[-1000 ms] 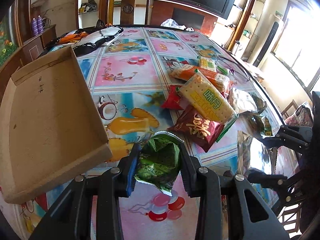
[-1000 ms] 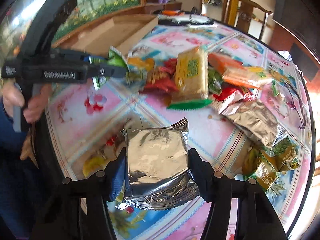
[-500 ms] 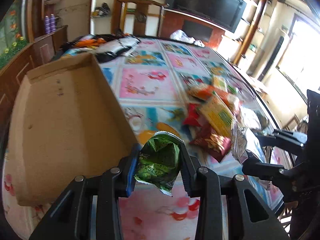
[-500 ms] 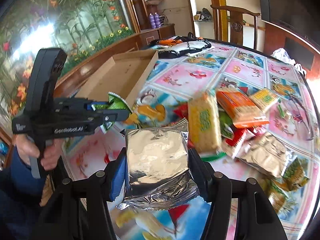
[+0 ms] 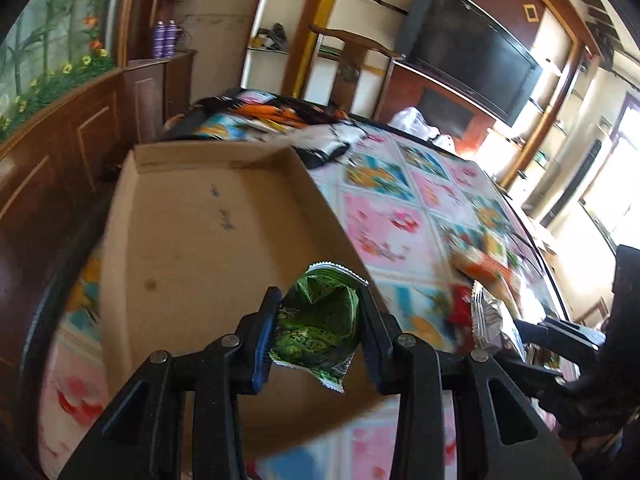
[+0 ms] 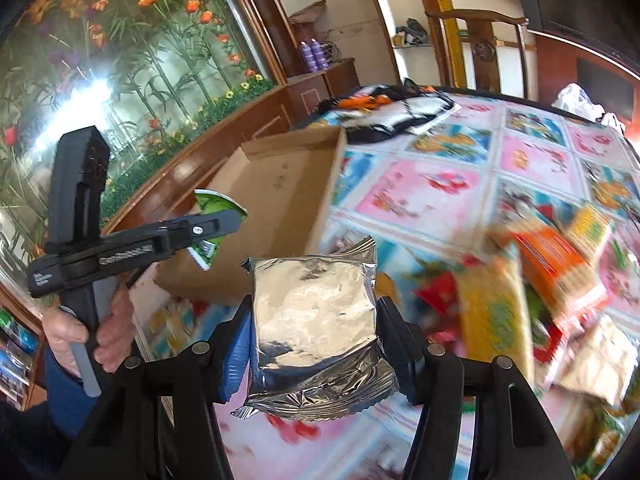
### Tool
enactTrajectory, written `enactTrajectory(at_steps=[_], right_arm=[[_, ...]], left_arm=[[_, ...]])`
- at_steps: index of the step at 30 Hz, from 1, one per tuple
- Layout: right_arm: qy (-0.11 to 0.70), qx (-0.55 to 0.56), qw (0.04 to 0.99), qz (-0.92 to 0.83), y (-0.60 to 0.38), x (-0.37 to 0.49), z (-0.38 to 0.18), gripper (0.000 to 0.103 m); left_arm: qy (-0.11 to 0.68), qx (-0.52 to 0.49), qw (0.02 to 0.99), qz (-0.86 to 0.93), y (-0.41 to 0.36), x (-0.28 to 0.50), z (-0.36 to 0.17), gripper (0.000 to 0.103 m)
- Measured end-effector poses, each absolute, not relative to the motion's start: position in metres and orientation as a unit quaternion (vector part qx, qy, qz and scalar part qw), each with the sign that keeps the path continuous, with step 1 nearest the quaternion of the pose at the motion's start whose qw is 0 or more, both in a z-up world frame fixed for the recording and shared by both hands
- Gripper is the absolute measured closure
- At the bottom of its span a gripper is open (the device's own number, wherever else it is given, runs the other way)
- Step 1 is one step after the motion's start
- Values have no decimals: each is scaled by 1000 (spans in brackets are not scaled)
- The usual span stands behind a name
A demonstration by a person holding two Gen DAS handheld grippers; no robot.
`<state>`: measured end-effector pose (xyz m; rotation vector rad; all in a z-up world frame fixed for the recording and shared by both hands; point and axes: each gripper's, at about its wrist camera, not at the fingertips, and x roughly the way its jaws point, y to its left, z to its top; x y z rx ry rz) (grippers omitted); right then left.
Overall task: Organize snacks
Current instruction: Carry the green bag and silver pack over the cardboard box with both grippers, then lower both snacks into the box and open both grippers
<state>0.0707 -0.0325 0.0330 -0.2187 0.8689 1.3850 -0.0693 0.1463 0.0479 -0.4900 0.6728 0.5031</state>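
Left tongs [image 5: 318,322] are pinching a green snack packet [image 5: 318,320] above the cardboard box [image 5: 192,240]; right tongs [image 6: 314,320] are gripping a silver packet [image 6: 314,316], centre frame.

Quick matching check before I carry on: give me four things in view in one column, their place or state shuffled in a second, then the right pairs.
Things:
1. green snack packet
2. silver foil packet
3. cardboard box
4. orange cracker pack

Places or states:
A. lying in the snack pile on the table
B. clamped in the right claw
C. open, nothing visible inside, at the table's edge
D. clamped in the left claw, above the box

Pairs: 1-D, 2-B, 3-C, 4-A
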Motion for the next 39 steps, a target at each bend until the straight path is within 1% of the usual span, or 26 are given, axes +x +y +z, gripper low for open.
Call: enactTrajectory(at_steps=[4, 8, 12, 19, 23, 27, 39], right_arm=[[382, -79, 681, 620, 3, 66, 38, 39], [394, -60, 674, 622, 31, 63, 36, 39], [397, -64, 672, 622, 54, 59, 36, 39], [403, -40, 680, 611, 83, 75, 41, 39], [428, -21, 672, 604, 112, 86, 39, 39], [449, -32, 665, 596, 139, 81, 31, 39], [487, -34, 643, 591, 149, 82, 6, 39]], left_arm=[[326, -230, 873, 280, 182, -57, 46, 67], [326, -258, 860, 295, 222, -42, 43, 67], [334, -273, 851, 300, 245, -33, 32, 67], [338, -288, 837, 319, 254, -43, 17, 67], [335, -307, 827, 332, 264, -51, 13, 67], [336, -314, 819, 343, 268, -56, 10, 67], [348, -316, 810, 350, 269, -54, 2, 67]])
